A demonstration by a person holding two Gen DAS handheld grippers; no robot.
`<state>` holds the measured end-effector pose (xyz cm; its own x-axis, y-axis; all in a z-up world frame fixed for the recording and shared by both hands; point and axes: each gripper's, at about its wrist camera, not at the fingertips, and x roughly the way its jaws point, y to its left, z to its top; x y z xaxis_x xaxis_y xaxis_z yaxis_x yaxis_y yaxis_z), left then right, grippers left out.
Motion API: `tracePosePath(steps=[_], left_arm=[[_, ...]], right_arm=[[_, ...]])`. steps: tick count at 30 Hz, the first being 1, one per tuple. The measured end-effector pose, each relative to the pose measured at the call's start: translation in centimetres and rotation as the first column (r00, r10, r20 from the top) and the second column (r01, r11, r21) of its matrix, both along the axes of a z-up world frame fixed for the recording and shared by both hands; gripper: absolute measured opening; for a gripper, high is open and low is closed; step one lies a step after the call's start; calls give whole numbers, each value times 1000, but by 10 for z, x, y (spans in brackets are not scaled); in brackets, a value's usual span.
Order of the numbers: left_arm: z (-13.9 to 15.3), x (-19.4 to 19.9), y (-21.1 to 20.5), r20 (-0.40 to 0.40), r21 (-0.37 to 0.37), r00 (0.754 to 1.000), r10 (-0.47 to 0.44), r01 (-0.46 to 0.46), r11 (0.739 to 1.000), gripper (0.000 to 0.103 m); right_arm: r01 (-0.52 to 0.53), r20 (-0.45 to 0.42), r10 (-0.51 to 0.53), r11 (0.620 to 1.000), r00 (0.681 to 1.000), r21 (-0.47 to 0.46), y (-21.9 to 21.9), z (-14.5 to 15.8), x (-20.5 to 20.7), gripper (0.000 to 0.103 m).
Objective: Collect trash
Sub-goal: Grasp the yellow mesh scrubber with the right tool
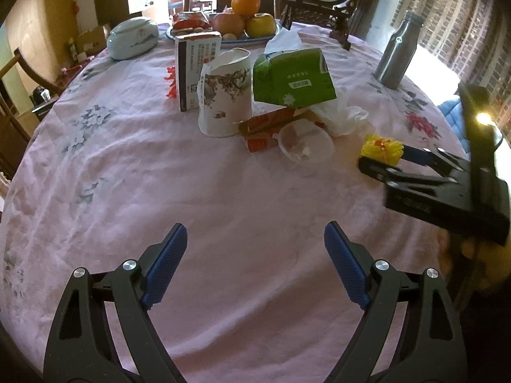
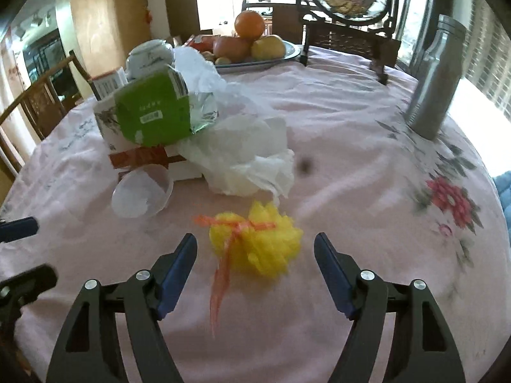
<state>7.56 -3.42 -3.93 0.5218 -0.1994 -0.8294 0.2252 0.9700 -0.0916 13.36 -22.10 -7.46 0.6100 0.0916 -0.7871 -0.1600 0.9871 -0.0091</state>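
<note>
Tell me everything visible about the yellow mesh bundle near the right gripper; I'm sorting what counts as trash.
The yellow mesh bundle is a crumpled, frilly puff of bright yellow netting, plastic by its look, tied round the middle with an orange net strip whose loose end trails toward the camera. It lies on the pink tablecloth, apart from the white plastic bag behind it. The right gripper, jaws open, brackets it without touching.

The mesh bundle (image 2: pixel 255 239) lies before the plastic bag (image 2: pixel 242 156) (cup (image 2: pixel 142 191) to their left).
</note>
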Motion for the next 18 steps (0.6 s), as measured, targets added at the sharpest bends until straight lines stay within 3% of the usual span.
tracePosePath(steps=[2,3,4,9,18], left_arm=[[0,0,1,0,2,1000,1,-1,1000,85],[0,0,1,0,2,1000,3,-3,1000,85],[0,1,2,0,2,1000,5,-5,1000,85],[-1,4,3,-4,1,1000,11,-11,1000,85],[-1,20,-26,-22,-24,999,-45,44,999,85]], right_arm=[[-3,-2,3,1000,1000,-10,3,-2,6,67],[-6,-11,6,1000,1000,-11,4,-4,8,50],[-7,-25,7,1000,1000,-6,3,-5,9,44],[25,2,-25,997,1000,78,-12,8,-7,41],[54,37,-60,988,998,144,-35,22,-56,41]])
